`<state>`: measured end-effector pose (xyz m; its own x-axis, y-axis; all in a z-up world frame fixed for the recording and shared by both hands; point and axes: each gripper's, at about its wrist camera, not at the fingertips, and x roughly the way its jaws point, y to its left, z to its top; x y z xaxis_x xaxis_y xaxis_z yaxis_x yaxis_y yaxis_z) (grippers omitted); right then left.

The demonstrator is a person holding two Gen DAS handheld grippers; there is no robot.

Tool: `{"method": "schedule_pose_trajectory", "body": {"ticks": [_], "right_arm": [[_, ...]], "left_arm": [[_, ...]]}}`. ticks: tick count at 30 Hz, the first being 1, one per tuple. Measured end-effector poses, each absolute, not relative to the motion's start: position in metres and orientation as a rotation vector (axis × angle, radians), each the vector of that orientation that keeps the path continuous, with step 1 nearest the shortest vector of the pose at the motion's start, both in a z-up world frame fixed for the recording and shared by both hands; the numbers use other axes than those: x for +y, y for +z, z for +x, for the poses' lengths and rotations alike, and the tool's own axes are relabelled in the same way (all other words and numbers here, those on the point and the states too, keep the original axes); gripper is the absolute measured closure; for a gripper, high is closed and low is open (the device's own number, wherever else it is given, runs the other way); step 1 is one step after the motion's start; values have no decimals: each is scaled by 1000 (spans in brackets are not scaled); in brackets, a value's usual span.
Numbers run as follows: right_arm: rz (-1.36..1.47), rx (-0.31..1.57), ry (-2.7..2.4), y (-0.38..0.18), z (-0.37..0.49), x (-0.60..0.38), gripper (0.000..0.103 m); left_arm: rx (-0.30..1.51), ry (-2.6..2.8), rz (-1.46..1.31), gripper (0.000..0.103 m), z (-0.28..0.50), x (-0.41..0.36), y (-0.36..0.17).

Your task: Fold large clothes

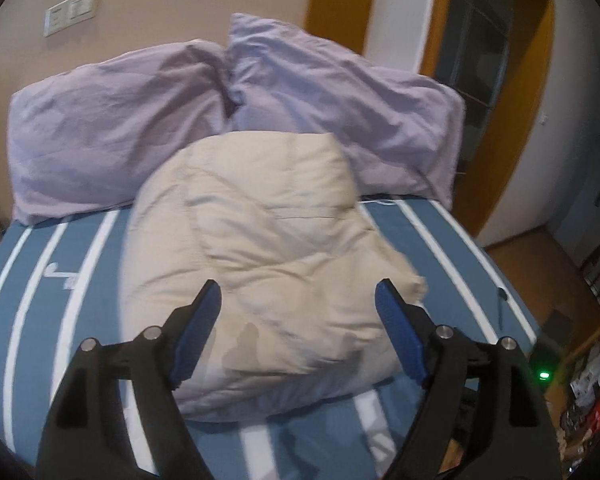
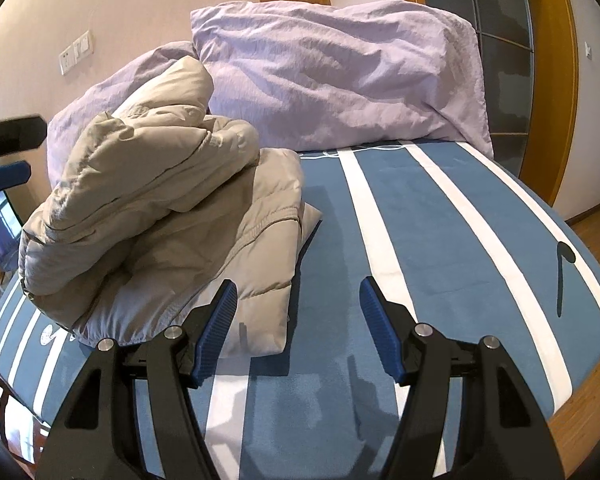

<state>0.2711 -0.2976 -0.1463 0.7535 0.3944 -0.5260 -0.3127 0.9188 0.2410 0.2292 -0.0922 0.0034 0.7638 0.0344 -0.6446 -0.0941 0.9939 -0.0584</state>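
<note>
Right now I have the beige quilted puffer jacket (image 2: pixel 156 208) lying as a bulky folded bundle on the blue bed cover with white stripes (image 2: pixel 440 240), just in front of the two lilac pillows (image 1: pixel 112 120) at the head of the bed. My left tool (image 1: pixel 298 300) hangs above the near edge of the bundle with its blue pads spread wide and nothing between them; my right tool (image 2: pixel 298 298) sits about half open beside the jacket's near right corner, also gripping nothing. I judge both are held clear so the padded layers can settle without being dragged. From the right wrist view the bundle's long axis runs from the foot of the bed toward the pillows, its upper flap heaped and puffed. I cannot tell which end is the collar.
</note>
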Motion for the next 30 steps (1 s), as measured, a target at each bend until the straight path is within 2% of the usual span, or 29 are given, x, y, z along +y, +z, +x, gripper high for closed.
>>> {"method": "schedule_pose_trajectory", "body": {"ticks": [12, 26, 30], "right_arm": [[136, 611, 374, -147, 275, -304, 38], [170, 581, 371, -124, 297, -313, 39], [177, 569, 416, -111, 302, -301, 47]], "left_arm": [[768, 231, -97, 23, 253, -44, -36], [786, 148, -44, 23, 257, -71, -74], [796, 134, -41, 23, 258, -74, -77]]}}
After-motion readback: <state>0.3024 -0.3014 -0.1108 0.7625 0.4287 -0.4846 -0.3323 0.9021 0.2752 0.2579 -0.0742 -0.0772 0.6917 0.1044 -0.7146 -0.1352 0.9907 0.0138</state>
